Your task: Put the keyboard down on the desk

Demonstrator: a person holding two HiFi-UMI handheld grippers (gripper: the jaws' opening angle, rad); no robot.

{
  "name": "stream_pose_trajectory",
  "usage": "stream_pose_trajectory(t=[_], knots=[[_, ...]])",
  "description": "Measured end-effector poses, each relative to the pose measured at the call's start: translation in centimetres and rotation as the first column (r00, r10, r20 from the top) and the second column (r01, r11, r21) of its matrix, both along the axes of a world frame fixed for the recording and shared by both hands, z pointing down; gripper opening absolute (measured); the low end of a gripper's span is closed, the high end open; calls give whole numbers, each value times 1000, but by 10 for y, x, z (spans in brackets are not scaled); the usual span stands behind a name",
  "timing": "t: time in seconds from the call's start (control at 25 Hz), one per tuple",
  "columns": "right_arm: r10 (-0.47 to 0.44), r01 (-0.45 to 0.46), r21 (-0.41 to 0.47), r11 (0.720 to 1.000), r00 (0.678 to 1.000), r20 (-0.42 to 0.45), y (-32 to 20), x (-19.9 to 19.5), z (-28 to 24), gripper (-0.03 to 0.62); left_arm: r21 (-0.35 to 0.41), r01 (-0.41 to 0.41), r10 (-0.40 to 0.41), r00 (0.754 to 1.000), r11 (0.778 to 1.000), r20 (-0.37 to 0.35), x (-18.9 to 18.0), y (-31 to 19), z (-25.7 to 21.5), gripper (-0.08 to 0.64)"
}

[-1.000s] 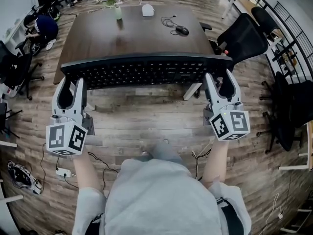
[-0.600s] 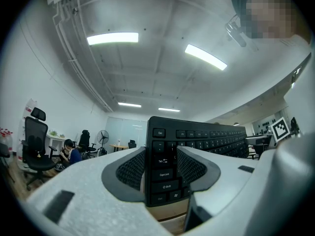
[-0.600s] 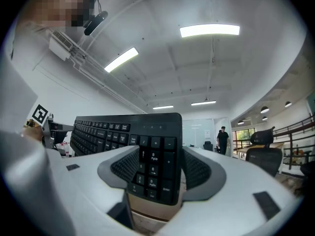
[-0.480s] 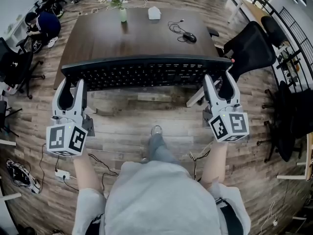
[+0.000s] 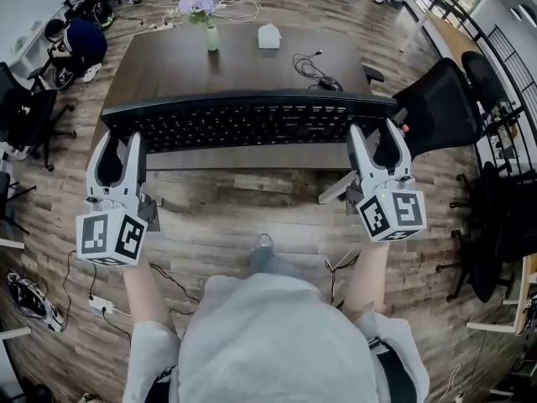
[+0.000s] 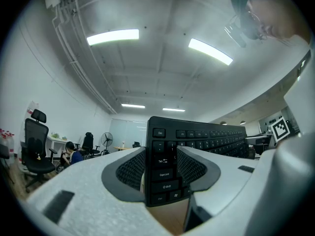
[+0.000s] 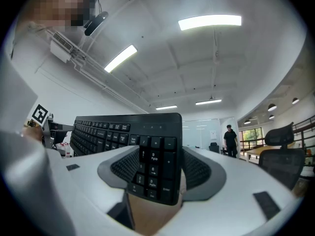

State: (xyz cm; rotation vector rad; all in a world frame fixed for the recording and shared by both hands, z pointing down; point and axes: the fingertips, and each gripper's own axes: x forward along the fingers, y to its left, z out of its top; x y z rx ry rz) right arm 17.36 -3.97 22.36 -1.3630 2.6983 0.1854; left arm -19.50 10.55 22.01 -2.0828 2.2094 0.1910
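A long black keyboard (image 5: 247, 122) hangs in the air over the near edge of the dark wooden desk (image 5: 243, 65), keys facing up toward my head. My left gripper (image 5: 116, 151) is shut on the keyboard's left end (image 6: 162, 168). Its right end (image 7: 153, 168), with the number pad, sits clamped in my right gripper (image 5: 375, 145). Both gripper views look up along the keys toward the ceiling.
On the desk stand a vase of flowers (image 5: 207, 19), a white box (image 5: 269, 36) and a black mouse with cable (image 5: 329, 82). A black office chair (image 5: 440, 103) is at the desk's right. A person (image 5: 80, 40) crouches at far left; another person (image 7: 230, 140) stands far off.
The desk has slid nearer in the head view as I stepped forward with the keyboard. Both grippers keep their hold on its ends.
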Motion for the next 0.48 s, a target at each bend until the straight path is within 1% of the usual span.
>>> stream_pose_trajectory(t=[0.28,0.48], knots=[[-27,27,6,1000,1000,0,-79,5,-2,242,4,28,-28,1000,1000,2,9,-69,-2,176],[-43,43,6,999,999,2,-123,3,-2,242,3,48,-48,999,999,2,10,-107,-2,176]])
